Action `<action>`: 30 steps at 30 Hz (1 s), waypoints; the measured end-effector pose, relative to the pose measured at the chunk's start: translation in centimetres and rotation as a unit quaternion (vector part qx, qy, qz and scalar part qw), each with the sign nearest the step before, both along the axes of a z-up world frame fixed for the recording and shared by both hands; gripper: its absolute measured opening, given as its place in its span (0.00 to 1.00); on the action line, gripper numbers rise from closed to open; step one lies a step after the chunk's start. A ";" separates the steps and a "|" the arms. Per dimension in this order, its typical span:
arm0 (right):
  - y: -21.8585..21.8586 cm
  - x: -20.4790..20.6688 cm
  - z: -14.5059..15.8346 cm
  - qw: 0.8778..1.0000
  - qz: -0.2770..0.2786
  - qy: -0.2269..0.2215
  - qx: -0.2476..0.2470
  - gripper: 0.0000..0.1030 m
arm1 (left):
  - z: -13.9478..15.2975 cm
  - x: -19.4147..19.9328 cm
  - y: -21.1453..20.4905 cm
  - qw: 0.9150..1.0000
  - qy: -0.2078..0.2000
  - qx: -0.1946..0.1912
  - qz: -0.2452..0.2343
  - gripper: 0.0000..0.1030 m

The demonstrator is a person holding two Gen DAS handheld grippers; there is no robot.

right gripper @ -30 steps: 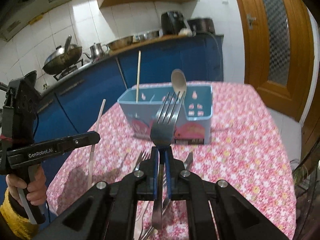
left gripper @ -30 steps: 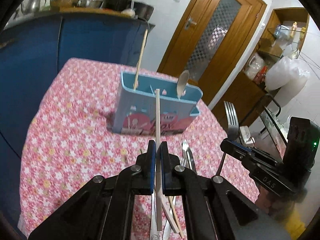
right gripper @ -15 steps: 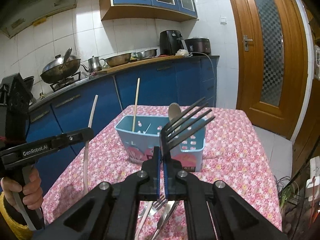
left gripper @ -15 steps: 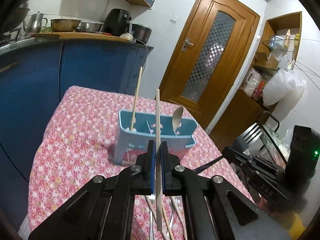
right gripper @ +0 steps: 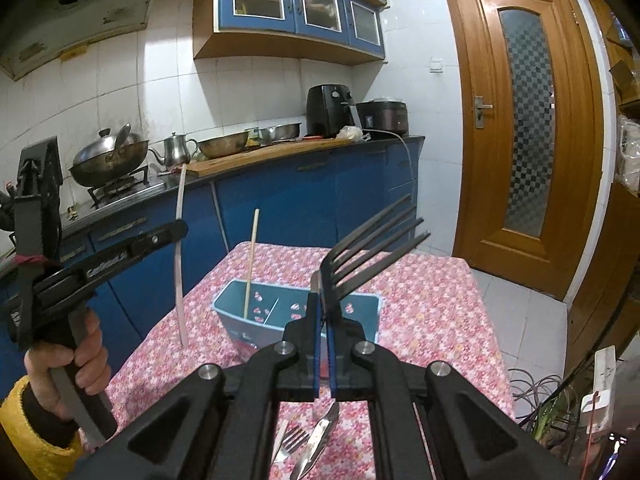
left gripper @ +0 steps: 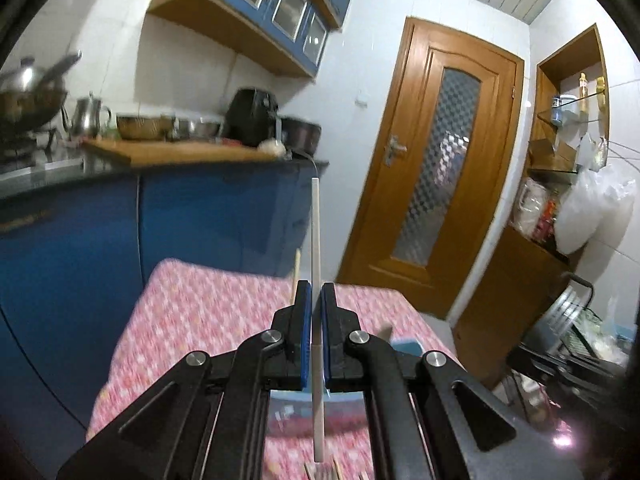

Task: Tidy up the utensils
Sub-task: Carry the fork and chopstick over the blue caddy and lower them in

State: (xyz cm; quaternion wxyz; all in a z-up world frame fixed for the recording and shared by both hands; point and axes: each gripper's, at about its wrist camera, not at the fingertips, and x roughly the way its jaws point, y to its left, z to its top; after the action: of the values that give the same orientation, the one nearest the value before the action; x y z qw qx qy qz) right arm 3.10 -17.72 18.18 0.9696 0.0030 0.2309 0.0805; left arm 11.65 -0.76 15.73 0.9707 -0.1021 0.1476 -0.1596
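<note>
My left gripper (left gripper: 316, 296) is shut on a white chopstick (left gripper: 315, 240) that stands upright, above the pink floral tablecloth (left gripper: 200, 312). In the right wrist view that left gripper (right gripper: 176, 230) hangs left of the blue utensil holder (right gripper: 280, 308), and a hand grips its handle. My right gripper (right gripper: 323, 304) is shut on a dark metal fork (right gripper: 372, 248) whose tines slant up to the right, over the holder. A wooden chopstick (right gripper: 250, 264) stands in the holder's left compartment. In the left wrist view only a corner of the holder (left gripper: 406, 346) shows.
A loose fork (right gripper: 292, 440) and another piece of cutlery (right gripper: 320, 436) lie on the cloth under my right gripper. Blue cabinets (right gripper: 320, 200) with a worktop carrying pots and a kettle stand behind the table. A wooden door (right gripper: 520, 128) is at the right.
Both grippers rose with their utensils. The left view tipped upward, so the holder slid down behind the gripper. The fork's tines swung from upright to slanting right.
</note>
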 end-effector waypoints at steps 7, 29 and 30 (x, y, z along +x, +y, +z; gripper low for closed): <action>-0.9 1.2 0.3 1.000 -0.010 -0.007 -0.005 0.03 | 0.1 2.0 -1.0 0.998 -0.043 0.020 0.033 0.02; -0.2 9.3 -4.1 0.993 -0.022 0.078 -0.080 0.04 | -7.4 7.0 -0.8 0.999 -0.020 0.011 0.035 0.03; 0.0 9.7 -4.6 0.993 -0.018 0.086 -0.079 0.04 | -7.6 7.0 -0.9 0.999 -0.019 0.012 0.034 0.03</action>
State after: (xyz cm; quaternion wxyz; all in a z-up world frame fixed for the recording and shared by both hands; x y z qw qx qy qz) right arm 12.83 -17.69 13.60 0.9448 -0.0629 0.3186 0.0435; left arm 18.66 -1.66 8.16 0.9793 -0.0923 0.1273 -0.1271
